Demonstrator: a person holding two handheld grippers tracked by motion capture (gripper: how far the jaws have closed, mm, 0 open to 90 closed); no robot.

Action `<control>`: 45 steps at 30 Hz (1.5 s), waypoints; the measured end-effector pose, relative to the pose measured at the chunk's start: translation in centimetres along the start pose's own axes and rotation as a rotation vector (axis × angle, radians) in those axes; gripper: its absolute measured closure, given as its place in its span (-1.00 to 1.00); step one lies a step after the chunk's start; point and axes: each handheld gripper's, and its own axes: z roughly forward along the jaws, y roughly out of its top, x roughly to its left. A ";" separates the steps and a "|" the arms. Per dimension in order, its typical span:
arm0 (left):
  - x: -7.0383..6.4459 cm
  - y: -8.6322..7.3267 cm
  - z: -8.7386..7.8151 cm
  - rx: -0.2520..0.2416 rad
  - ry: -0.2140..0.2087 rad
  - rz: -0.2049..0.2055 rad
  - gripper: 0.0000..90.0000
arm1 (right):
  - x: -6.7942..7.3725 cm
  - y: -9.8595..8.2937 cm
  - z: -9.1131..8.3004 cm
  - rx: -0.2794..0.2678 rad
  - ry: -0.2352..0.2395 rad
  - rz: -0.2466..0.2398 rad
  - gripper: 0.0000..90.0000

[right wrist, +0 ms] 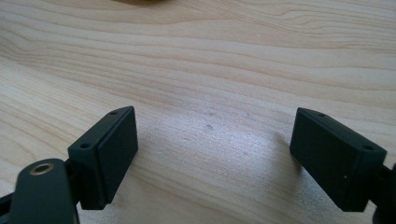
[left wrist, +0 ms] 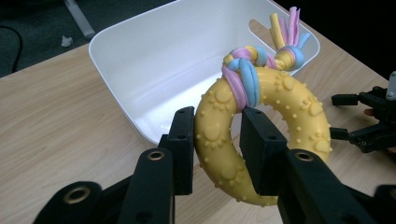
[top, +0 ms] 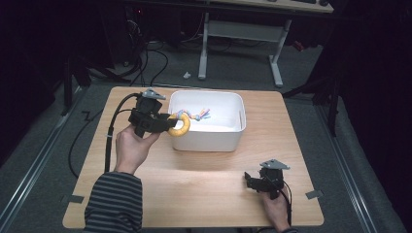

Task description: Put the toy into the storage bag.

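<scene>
We see a yellow ring (left wrist: 261, 140) tied with pink, blue and yellow rope (left wrist: 261, 63), over a white bin (top: 209, 124). Our sleeve (top: 114, 201) is grey-and-dark striped, our grippers (left wrist: 217, 135) black, the table (top: 204, 184) pale wood.

Yellow studded ring toy (left wrist: 261, 140), pastel rope knotted on, seemingly over white bin (left wrist: 154, 56) rim

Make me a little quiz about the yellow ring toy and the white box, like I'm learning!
1. True or false: the left gripper is shut on the yellow ring toy.
2. What is tied to the ring? A) a pastel rope B) a metal chain C) a bell
3. Fill in: the right gripper has its jaws ____ over the bare wooden table.

Key
1. True: one jaw sits outside the ring, the other through its hole.
2. A: the pink, blue and yellow rope trails over the white bin.
3. Open.
</scene>
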 end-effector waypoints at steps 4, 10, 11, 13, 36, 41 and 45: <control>0.0 0.5 0.5 0.011 -0.002 0.001 0.47 | 0.0 0.0 0.0 0.000 0.000 0.000 -0.66; 0.4 1.3 1.2 0.001 -0.013 -0.028 0.47 | 0.1 0.0 0.0 -0.001 0.007 -0.007 -0.66; 0.5 1.5 1.4 -0.006 -0.022 -0.034 0.47 | 0.1 0.0 0.0 -0.001 0.007 -0.007 -0.66; 0.5 1.6 1.5 -0.006 -0.023 -0.034 0.47 | 0.1 0.0 0.0 -0.001 0.007 -0.007 -0.66; 0.7 3.3 6.0 0.047 0.016 -0.051 0.47 | 0.2 0.0 0.0 0.000 0.014 -0.017 -0.66; 0.4 3.6 6.9 0.059 0.028 -0.040 0.47 | 0.2 0.0 0.0 -0.003 0.016 -0.019 -0.66; -0.1 3.6 7.8 0.075 0.041 -0.015 0.47 | 0.2 0.0 0.0 -0.002 0.017 -0.016 -0.66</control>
